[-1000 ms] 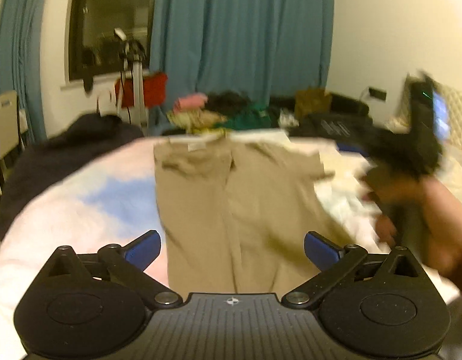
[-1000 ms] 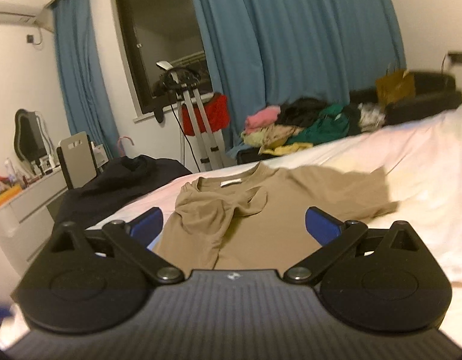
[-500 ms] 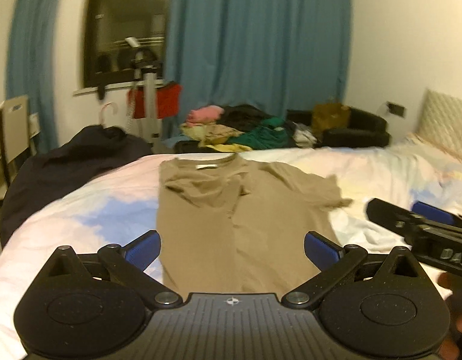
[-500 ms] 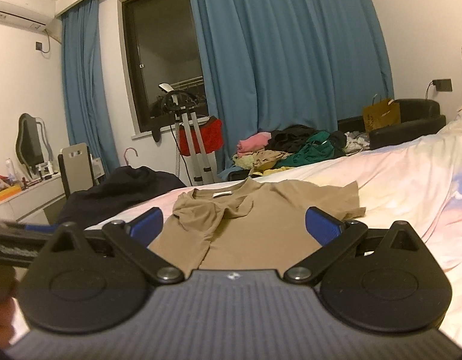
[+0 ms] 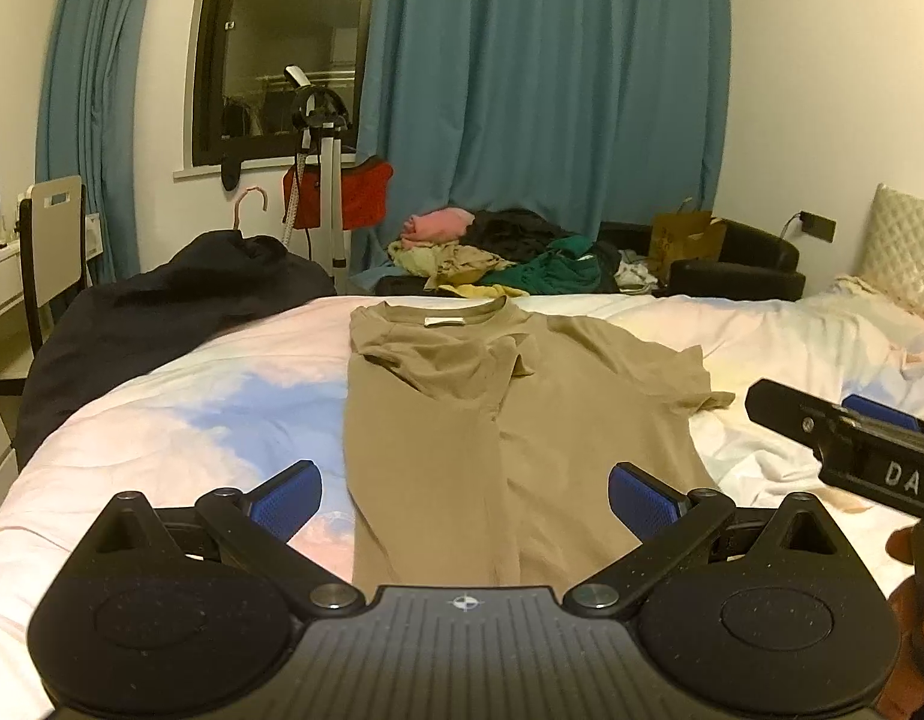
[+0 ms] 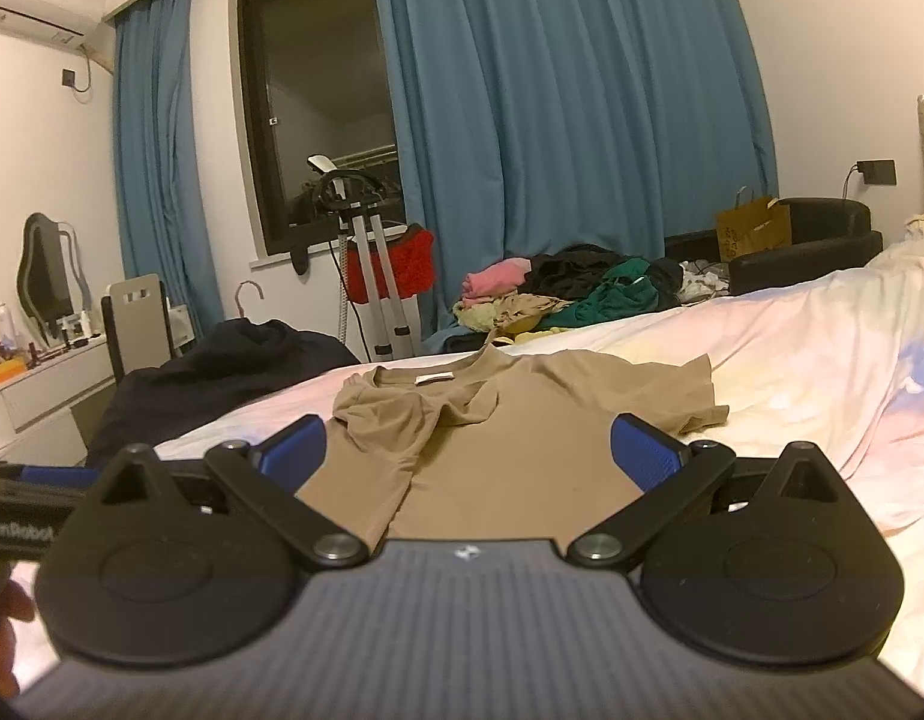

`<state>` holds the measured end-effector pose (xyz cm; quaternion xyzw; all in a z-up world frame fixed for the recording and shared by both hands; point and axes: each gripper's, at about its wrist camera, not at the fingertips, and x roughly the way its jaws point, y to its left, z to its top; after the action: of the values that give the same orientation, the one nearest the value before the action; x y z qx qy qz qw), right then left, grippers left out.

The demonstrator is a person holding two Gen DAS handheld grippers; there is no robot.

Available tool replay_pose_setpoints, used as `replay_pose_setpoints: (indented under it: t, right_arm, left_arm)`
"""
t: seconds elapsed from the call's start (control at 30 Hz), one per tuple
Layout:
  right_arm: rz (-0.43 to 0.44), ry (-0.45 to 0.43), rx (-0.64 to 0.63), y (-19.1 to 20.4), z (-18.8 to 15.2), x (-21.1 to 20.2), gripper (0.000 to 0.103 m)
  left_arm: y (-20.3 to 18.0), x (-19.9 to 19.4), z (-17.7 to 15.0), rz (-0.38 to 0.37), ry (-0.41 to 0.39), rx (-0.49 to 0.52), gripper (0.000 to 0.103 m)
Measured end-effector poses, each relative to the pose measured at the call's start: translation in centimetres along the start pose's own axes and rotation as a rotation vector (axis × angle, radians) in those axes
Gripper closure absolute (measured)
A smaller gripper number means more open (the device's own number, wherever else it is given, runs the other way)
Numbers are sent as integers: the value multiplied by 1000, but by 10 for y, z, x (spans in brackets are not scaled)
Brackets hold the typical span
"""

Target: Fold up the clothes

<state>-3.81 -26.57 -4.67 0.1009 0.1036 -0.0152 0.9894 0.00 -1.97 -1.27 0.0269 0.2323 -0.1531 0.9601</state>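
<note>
- My left tool [image 5: 465, 495] hung spread wide above the near hem, gripping nothing.
- My right tool [image 6: 468, 450] was spread too (also empty).
- The tan T-shirt [image 5: 498, 420] lay on the bed [image 5: 210, 420] at 12 o'clock, its left side folded inward, right sleeve flat.
</note>
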Motion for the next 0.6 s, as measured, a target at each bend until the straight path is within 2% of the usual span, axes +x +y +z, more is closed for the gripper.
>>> replay_pose_setpoints:
  t: [0.2,0.6]
  right_arm:
    - [-24,4,8,-7,-4,6,0]
    - [-45,75,75,-21,-15,28,0]
  left_arm:
    - [1,-3,-6,-1,9,3,0]
    - [9,-5,-10,-4,33,-39,0]
